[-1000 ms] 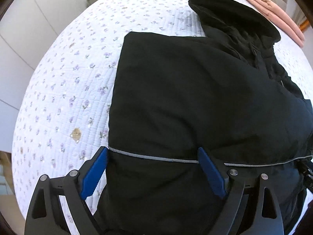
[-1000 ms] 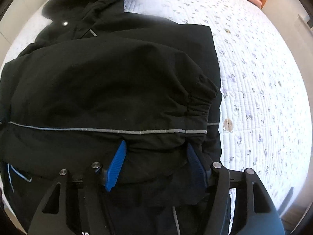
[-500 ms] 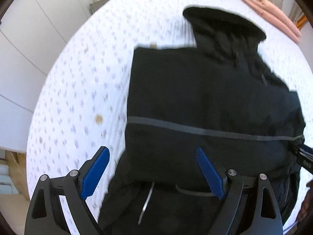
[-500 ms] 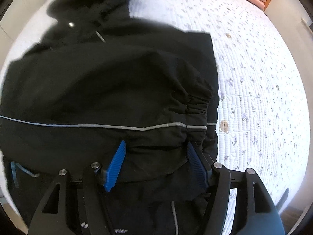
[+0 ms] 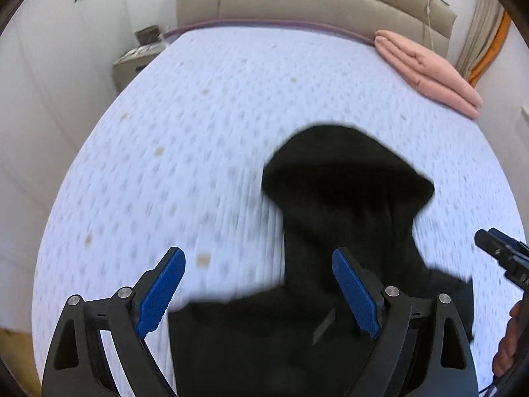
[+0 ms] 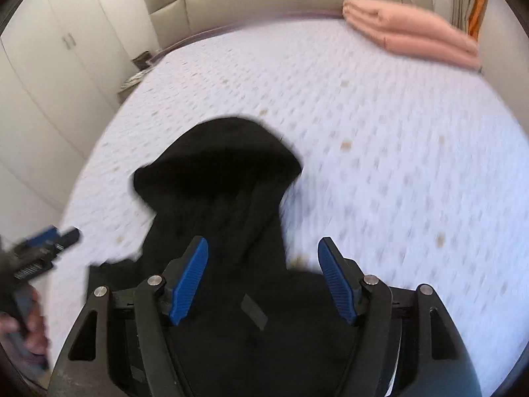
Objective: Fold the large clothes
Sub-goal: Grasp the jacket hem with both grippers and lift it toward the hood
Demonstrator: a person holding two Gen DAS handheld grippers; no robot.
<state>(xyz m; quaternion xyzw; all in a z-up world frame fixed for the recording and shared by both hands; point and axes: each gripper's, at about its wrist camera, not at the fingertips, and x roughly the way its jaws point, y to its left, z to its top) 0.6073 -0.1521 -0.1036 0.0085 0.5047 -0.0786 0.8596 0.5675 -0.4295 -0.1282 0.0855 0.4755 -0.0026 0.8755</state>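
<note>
Both tongs have lifted away from the black jacket (image 5: pixel 344 205), which lies on the bed (image 5: pixel 198 132), hood toward the headboard. Left tongs (image 5: pixel 258 289) stand wide open and empty; right tongs (image 6: pixel 263 279) are opening, holding nothing.

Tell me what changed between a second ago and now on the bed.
Both hand-held grippers lifted and tilted up off the black jacket: a second ago the jaws sat at its folded body by the grey stripe, now the hood and headboard fill the views. The left hand-held gripper stands open with nothing gripped; the right hand-held gripper is opening, empty too. The jacket stays on the bed; the pink blanket has not moved.
</note>
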